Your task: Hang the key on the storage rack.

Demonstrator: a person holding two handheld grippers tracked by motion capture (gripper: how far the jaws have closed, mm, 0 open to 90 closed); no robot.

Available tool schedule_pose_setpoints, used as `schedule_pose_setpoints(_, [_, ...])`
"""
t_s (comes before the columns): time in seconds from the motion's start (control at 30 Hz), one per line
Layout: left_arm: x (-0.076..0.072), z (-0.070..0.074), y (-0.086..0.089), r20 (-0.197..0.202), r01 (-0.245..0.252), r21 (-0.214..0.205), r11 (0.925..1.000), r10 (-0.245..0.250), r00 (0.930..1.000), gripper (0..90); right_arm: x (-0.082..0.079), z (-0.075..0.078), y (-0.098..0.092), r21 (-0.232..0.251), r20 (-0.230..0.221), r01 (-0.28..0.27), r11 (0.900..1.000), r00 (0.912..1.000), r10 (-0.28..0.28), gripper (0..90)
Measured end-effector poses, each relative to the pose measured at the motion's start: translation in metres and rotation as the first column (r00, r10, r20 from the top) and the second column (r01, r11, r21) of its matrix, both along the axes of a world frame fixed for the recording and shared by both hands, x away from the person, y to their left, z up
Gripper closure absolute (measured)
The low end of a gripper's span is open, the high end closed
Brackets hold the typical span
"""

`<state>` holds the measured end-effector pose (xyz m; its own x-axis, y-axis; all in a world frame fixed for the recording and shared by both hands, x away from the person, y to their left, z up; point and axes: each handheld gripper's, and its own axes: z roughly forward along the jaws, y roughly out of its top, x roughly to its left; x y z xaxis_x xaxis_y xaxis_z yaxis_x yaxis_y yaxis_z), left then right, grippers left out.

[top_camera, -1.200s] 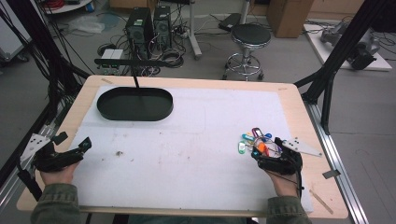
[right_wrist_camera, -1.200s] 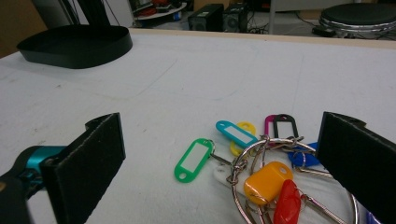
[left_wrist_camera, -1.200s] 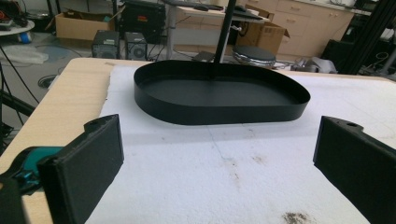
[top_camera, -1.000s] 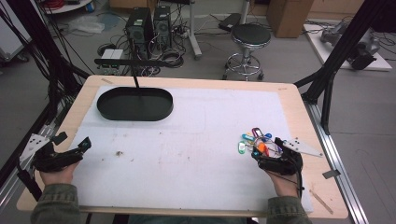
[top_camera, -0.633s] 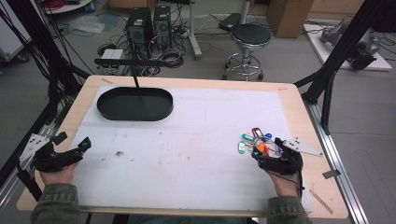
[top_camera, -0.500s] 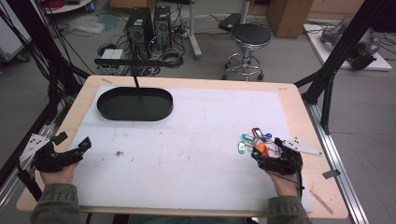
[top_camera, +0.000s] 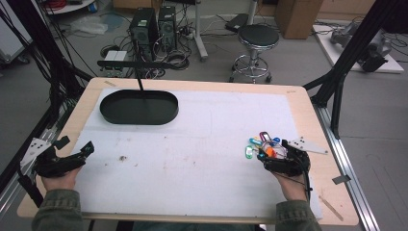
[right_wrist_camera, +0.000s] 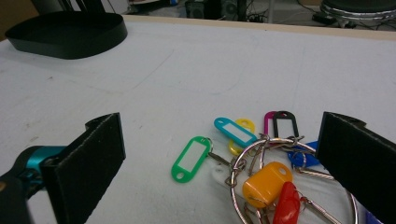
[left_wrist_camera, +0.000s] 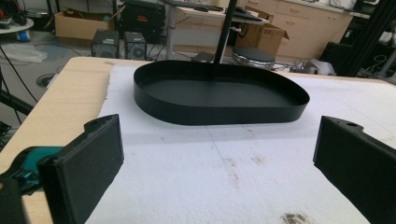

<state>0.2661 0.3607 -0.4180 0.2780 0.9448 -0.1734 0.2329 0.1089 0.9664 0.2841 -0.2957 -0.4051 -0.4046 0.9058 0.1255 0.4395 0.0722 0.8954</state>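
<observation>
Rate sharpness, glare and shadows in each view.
High view: even light, soft detail, key tags small. Left gripper view: black tray sharp, faint shadow beneath, near jaws slightly soft. Right gripper view: key ring glints, tags crisp, far tray softer.

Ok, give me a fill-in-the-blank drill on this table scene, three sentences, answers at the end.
1. The black oval tray on the white mat holds ____.
2. The key tags hang together on a metal ____.
3. The right tongs stand ____, with the bunch of tags lying between their jaws, and the left tongs stand the same way over bare mat.

Missing words: nothing; ring; open
</observation>
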Motion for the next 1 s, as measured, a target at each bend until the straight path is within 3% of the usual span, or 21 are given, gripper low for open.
schedule_pose_setpoints(0.17, [0.001,0.0,0.0,-0.002,0.0,0.001,1.0,0.0,1.0,2.1,0.006,0.001,0.0,-0.005,-0.024,0.002,1.0,0.9997,-0.002,0.5])
schedule_pose_setpoints(0.4, [0.0,0.0,0.0,-0.001,-0.001,0.0,1.0,0.001,1.0,2.1,0.017,0.005,0.004,-0.05,-0.055,-0.024,0.9985,0.9983,0.021,0.5])
schedule_pose_setpoints(0.53, [0.001,0.0,0.001,-0.001,-0.003,-0.002,1.0,0.003,1.0,2.1,0.024,0.007,0.007,-0.091,-0.104,-0.044,0.9949,0.994,0.034,0.5])
schedule_pose_setpoints(0.8, [0.001,0.0,0.001,0.002,-0.001,-0.005,1.0,0.001,1.0,2.1,0.04,0.002,0.012,-0.146,-0.219,-0.086,0.9856,0.9743,0.052,0.5])
schedule_pose_setpoints(1.0, [0.001,0.0,0.001,0.001,0.001,-0.008,1.0,-0.001,1.0,2.1,0.047,-0.005,0.013,-0.157,-0.261,-0.095,0.9831,0.964,0.052,0.5])
